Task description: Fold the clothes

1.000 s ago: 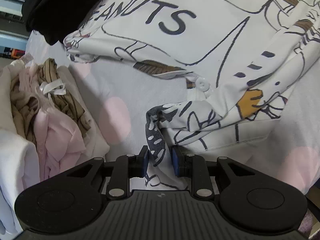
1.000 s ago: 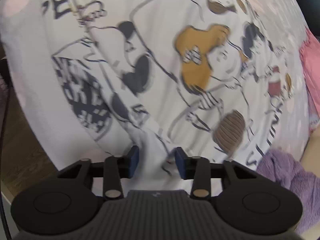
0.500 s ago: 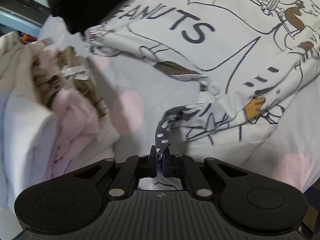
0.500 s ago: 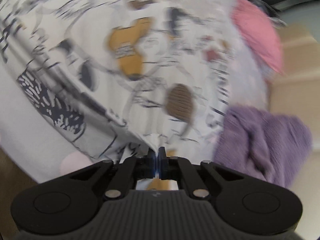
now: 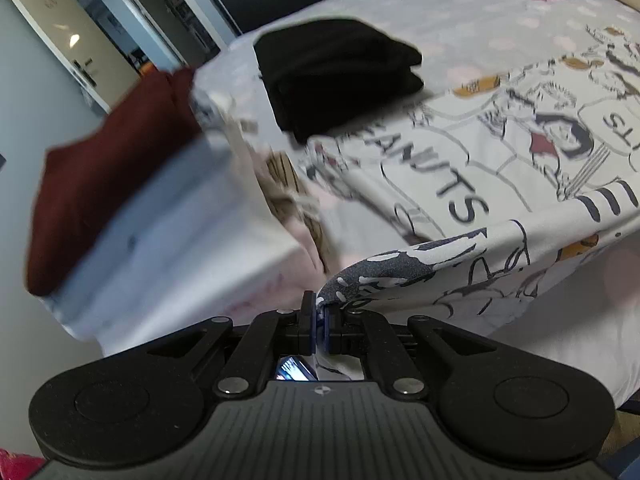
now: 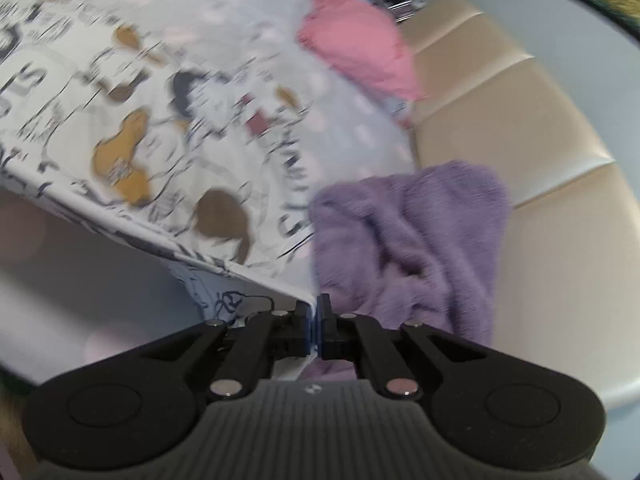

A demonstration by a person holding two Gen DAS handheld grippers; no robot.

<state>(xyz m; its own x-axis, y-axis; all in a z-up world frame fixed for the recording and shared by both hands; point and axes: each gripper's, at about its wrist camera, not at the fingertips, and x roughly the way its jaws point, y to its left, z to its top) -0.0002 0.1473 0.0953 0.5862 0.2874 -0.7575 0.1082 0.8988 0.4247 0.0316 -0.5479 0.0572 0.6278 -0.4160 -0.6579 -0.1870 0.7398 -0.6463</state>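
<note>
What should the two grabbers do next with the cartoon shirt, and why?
Probably carry the lifted edge up and across the cartoon shirt, toward its far side. The left gripper and right gripper are each shut on a near corner, and that edge already hangs clear of the bed while the rest lies flat, ready to be folded over.

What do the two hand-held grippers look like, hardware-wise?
Both match. The left hand-held gripper and right hand-held gripper have matte black ribbed bodies, round black discs at each side, black linkage arms with silver pivot pins, and blue pads on the fingers. No cables, sleeves or hands are visible.
</note>
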